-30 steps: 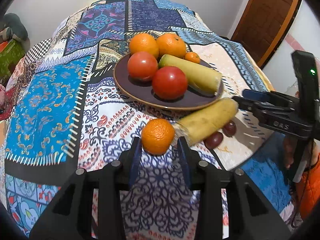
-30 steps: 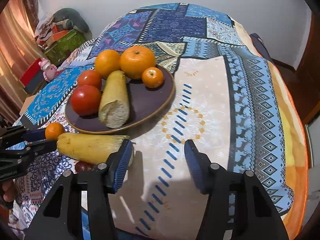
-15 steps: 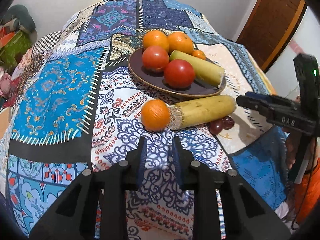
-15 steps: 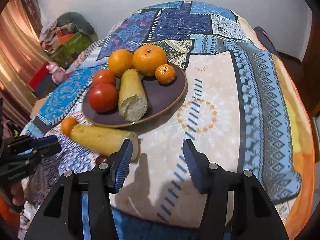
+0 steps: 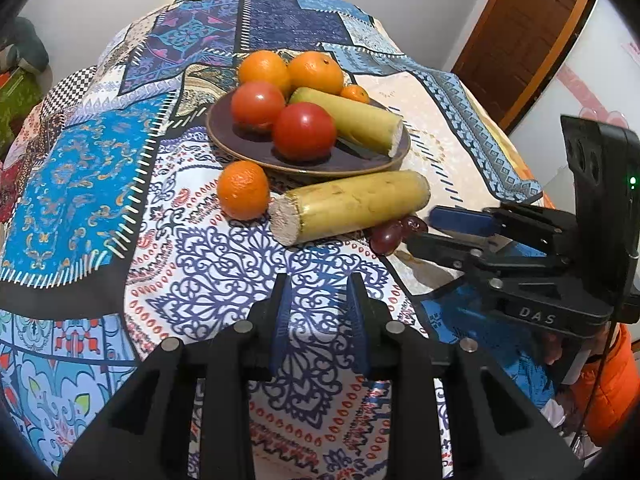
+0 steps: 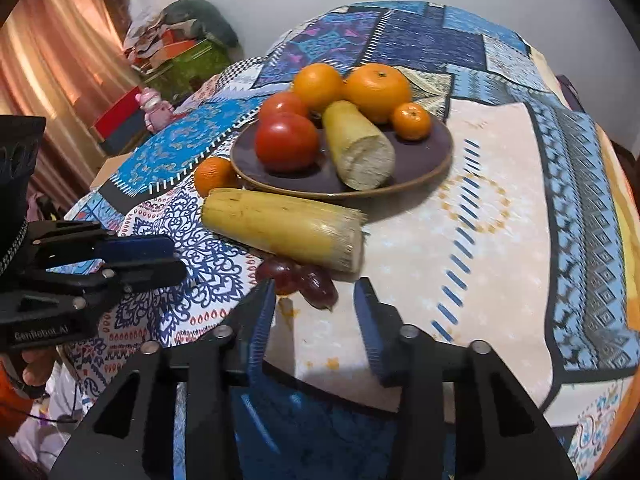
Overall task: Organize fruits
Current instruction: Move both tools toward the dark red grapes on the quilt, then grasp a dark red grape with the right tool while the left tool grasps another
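A round dark-brown ceramic plate (image 5: 224, 136) sits on the patchwork-print cloth (image 5: 224, 256) that covers the counter, and serves here as the landmark. On the plate lie two red tomatoes (image 5: 304, 131), two large oranges (image 5: 316, 72), a small mandarin (image 6: 411, 121) and a cut yellow-green stalk piece (image 5: 352, 122). Just off the plate's near rim a second, longer yellow stalk piece (image 5: 352, 206) lies on the cloth, and a loose orange mandarin (image 5: 243, 190) rests beside the plate's rim, close to the fibrous cut end of that stalk.

The left wrist view shows the left gripper (image 5: 318, 300) with its blue-padded jaws parted and nothing between them, held above the cloth on the near side of the plate, well short of the loose mandarin. In that view the dark red grapes (image 5: 394, 232) are only partly visible behind the long stalk.

The right wrist view shows those grapes (image 6: 296, 274) plainly, touching the long stalk's near side on the side away from the plate. The right gripper (image 6: 316, 304) stands open and empty, its fingertips just short of the grapes. This view alone shows the orange curtain (image 6: 52, 64) and clutter beyond the counter.
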